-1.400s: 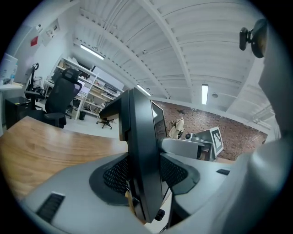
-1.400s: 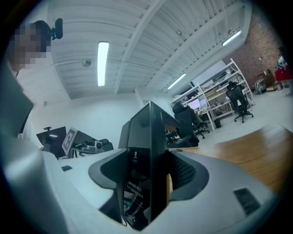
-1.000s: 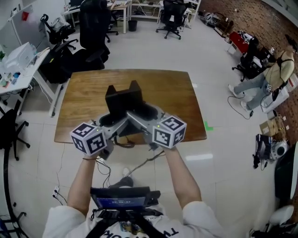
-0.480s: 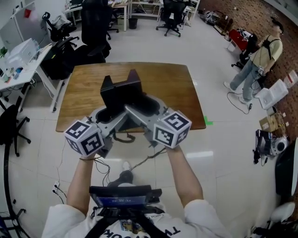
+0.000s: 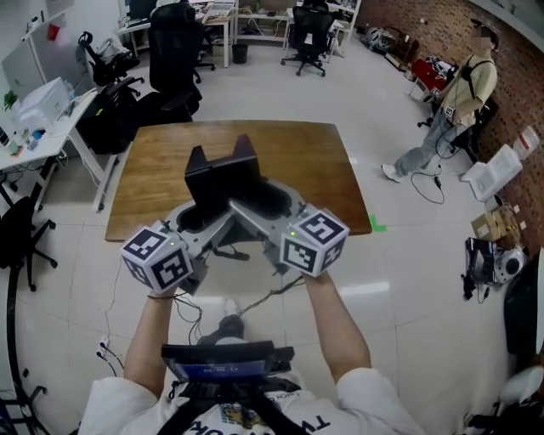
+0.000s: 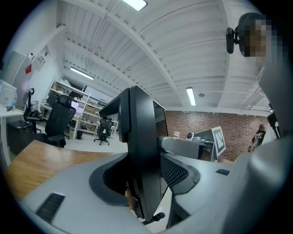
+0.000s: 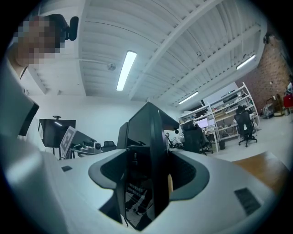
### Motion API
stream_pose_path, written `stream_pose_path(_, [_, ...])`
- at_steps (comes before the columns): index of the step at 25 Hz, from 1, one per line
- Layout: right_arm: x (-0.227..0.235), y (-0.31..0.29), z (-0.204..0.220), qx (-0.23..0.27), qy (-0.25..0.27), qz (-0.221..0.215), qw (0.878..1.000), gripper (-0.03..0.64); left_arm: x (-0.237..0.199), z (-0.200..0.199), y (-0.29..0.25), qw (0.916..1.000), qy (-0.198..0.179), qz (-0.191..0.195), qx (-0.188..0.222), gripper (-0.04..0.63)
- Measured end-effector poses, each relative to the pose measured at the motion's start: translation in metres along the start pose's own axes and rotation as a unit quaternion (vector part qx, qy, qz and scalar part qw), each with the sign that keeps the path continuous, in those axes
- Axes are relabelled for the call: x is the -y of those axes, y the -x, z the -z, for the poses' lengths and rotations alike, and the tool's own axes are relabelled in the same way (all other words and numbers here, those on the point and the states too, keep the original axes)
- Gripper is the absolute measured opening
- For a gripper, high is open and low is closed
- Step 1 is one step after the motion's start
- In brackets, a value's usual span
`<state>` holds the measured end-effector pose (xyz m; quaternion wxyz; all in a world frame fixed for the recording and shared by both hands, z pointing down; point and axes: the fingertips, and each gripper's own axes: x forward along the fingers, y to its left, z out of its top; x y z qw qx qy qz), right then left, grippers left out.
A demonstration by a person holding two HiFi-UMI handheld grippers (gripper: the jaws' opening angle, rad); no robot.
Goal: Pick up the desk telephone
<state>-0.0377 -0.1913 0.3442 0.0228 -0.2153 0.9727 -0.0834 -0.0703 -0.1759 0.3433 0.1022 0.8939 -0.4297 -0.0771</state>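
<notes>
Item: desk telephone (image 5: 223,177), black, held between two hand-held grippers in front of the person, seen over the near part of a wooden table (image 5: 319,161); whether its base is clear of the tabletop cannot be told from the head view; a thin cord (image 5: 255,302) is seen trailing from under it toward the floor. Left gripper (image 5: 197,223): jaws set wide and pressed against the telephone's left side; in the left gripper view the body is seen edge-on as a dark slab (image 6: 143,151) filling the gap between the grey jaws, with the tabletop (image 6: 32,160) lying low at the left. Right gripper (image 5: 270,204): jaws likewise spread wide and clamped on the telephone's right side; in the right gripper view the same black slab (image 7: 153,155) is gripped upright between the padded faces. Each gripper is carried by one hand, a marker cube (image 5: 157,259) being mounted on the left and another (image 5: 313,242) on the right. Surroundings: black office chairs (image 5: 174,51) beyond the table; a white desk (image 5: 42,119) at the left; a brick wall (image 5: 442,25) and a standing person (image 5: 450,110) at the right.
</notes>
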Motion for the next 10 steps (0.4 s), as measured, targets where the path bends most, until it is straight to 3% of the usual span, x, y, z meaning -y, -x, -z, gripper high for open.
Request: stream_pose_path(10, [-0.0048,0.0010,-0.0049,0.000,0.002,-0.002,1.000,0.288,0.0031,-0.0047,0.0032,1.0000,0.001,-0.006,-0.002,0.202])
